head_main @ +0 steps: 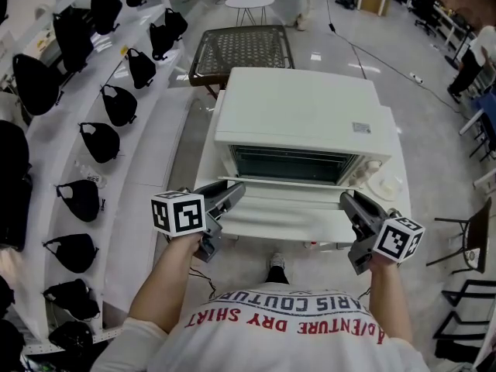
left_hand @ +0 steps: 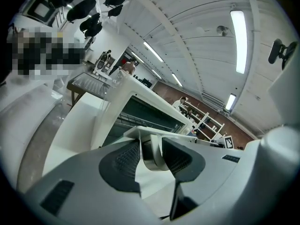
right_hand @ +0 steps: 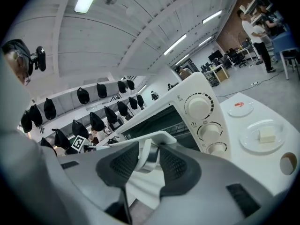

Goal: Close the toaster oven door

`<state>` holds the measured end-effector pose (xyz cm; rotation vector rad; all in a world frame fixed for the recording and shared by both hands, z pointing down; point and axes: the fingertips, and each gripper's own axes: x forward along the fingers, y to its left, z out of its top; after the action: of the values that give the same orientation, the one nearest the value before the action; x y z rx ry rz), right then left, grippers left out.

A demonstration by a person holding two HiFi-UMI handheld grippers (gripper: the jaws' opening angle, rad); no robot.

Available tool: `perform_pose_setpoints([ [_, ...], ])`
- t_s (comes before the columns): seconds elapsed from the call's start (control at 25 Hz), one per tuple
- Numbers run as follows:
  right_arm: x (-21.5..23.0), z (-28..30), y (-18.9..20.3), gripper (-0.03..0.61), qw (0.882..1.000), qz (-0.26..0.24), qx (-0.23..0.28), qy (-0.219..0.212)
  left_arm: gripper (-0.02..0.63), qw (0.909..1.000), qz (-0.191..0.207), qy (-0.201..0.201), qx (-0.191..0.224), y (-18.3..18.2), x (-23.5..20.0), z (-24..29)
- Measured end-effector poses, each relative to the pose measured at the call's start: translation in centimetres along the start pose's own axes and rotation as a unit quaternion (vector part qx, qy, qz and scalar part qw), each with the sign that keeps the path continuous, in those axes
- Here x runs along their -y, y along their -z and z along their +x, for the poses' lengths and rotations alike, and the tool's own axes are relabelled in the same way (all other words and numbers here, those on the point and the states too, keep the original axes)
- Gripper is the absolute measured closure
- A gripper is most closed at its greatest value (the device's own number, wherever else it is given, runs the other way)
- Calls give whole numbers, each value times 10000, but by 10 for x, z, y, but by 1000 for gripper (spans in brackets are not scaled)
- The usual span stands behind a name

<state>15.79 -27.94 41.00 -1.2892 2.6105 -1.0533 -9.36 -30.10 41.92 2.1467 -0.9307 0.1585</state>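
1. The toaster oven [head_main: 302, 115] stands on a white bench [right_hand: 281, 112]. Its door [head_main: 287, 208] hangs partly open, hinged along the bottom and tilted out toward the person.
2. The oven's cavity is dark, and a wire rack [head_main: 291, 165] lies across it. Nothing else can be made out inside.
3. The left hand-held gripper [left_hand: 151, 148] is closed to a middling gap on the left end of the door handle [left_hand: 152, 158]. The metal bracket there fills the space between its pads.
4. The right hand-held gripper [right_hand: 150, 150] grips the handle's right end the same way, with both pads against the bracket.
5. On the bench to the right of the oven, a plate [right_hand: 251, 146] holds one pale block [right_hand: 266, 135]. A smaller plate [right_hand: 240, 108] carries a red mark.
6. A round, cup-like thing [right_hand: 288, 163] at the edge of the right gripper view is cut off, and what it is cannot be told.
7. The print on the person's shirt [head_main: 287, 324] appears upside down, and "DRY SHIRT" is legible. The rest is partly cut off.
8. A small label [head_main: 361, 128] on the oven's top and the markings round its three knobs [right_hand: 199, 106] are too small to read.
9. In the head view the oven's top hides the knobs.
10. Black bags [head_main: 101, 142] hang along white shelves at the left, some of them cut off by the edge of the picture.
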Motion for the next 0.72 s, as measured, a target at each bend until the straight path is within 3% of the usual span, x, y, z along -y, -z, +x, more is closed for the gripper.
perform_pose_setpoints([
  [0.4, 1, 1, -1, 433, 9997, 85, -213, -27, 445, 9992, 28, 71, -395, -1, 0, 1],
  [0.72, 1, 1, -1, 432, 9996, 43, -265, -52, 444, 9985, 59, 279, -464, 0, 2, 0],
])
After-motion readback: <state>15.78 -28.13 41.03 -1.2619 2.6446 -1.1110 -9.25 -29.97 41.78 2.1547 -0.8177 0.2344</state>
